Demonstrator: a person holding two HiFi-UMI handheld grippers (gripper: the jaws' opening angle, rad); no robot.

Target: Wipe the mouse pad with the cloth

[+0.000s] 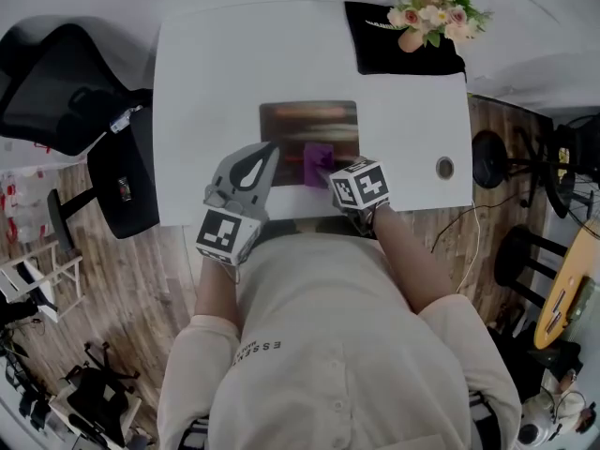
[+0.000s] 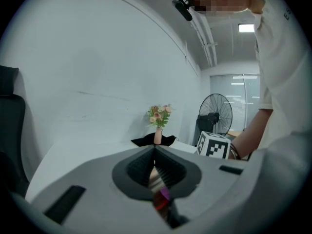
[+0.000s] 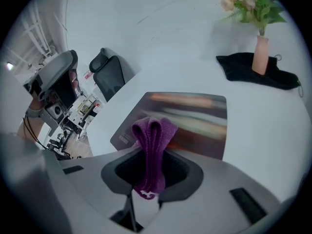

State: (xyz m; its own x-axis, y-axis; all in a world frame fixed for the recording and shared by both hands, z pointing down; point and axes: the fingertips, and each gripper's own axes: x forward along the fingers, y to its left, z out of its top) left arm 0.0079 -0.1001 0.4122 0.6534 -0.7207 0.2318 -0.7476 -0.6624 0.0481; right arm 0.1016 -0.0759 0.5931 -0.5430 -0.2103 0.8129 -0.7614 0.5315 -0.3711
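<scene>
A mouse pad (image 1: 309, 122) with blurred brown and green print lies flat in the middle of the white table (image 1: 206, 82). My right gripper (image 1: 330, 172) is shut on a folded purple cloth (image 1: 319, 160), which sits on the pad's near edge. In the right gripper view the cloth (image 3: 155, 130) sticks up out of the shut right gripper (image 3: 152, 151), with the pad (image 3: 195, 116) just beyond. My left gripper (image 1: 269, 154) is at the pad's near-left corner. In its own view the left gripper (image 2: 155, 151) is shut; whether it grips the pad is hidden.
A vase of flowers (image 1: 427, 15) stands on a black cloth (image 1: 384, 45) at the table's far right. A round cable port (image 1: 444, 168) is set in the right side. A black office chair (image 1: 56, 82) stands off the left edge.
</scene>
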